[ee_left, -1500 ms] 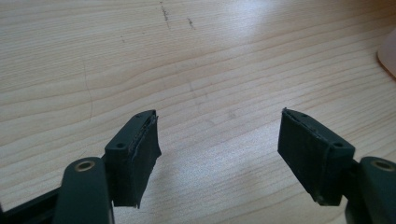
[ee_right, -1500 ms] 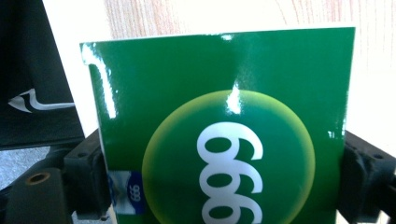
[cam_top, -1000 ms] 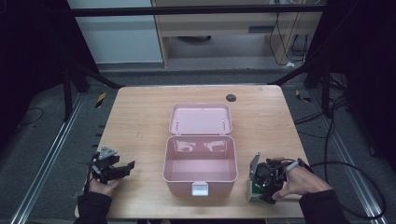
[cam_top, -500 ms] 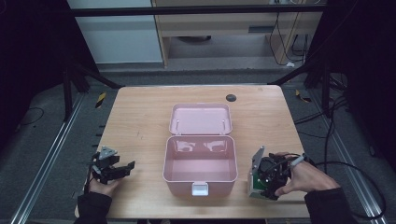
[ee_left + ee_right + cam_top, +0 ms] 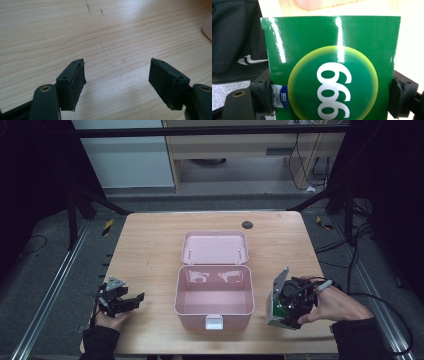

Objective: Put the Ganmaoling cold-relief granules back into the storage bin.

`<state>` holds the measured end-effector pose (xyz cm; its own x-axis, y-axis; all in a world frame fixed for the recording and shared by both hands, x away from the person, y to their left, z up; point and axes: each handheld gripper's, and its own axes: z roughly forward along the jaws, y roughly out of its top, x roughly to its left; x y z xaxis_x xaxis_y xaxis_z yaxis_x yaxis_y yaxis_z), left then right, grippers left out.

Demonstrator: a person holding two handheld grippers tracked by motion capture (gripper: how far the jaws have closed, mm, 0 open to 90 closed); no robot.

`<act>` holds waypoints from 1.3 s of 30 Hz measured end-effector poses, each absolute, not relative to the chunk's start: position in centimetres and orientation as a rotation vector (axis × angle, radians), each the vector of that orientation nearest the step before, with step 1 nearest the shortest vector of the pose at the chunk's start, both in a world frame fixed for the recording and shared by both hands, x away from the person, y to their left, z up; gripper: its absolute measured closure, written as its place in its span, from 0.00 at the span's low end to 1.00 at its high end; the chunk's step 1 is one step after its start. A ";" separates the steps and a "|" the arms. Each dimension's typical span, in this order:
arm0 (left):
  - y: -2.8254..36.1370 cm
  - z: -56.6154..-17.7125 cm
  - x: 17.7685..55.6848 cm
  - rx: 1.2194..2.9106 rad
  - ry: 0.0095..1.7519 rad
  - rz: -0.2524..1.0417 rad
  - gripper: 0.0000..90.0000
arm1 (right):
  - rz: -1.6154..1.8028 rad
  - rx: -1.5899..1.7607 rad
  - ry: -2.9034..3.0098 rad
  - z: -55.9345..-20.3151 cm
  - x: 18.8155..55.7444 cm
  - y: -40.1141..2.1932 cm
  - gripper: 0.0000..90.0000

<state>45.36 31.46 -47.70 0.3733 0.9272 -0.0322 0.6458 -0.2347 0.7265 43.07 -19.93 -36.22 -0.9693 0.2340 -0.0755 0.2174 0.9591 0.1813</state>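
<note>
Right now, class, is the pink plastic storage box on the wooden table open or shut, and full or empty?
Open and empty: the pink plastic storage box has its lid laid back, its floor bare.

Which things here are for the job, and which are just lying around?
For the job:
- glossy green cardboard box, clamped in the right gripper
- open pink plastic case with hinged lid

Lying about:
- small dark round disc on the wooden table
- left gripper, open and holding nothing

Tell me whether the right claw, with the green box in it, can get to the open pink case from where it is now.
Probably yes. The right claw grips the green box just beside the pink case, whose lid lies folded back. Nothing stands between them on the table.
</note>
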 end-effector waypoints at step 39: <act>31.5 -47.7 45.4 1.985 1.352 0.545 0.31 | 0.256 0.255 2.961 -28.7 43.6 -17.9 0.18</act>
<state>45.41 31.48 -47.71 0.3772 0.9257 -0.0276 0.6478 -0.2424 0.7222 43.65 -17.85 -28.69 -0.9730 0.1819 -0.1421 0.1548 0.9709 0.1829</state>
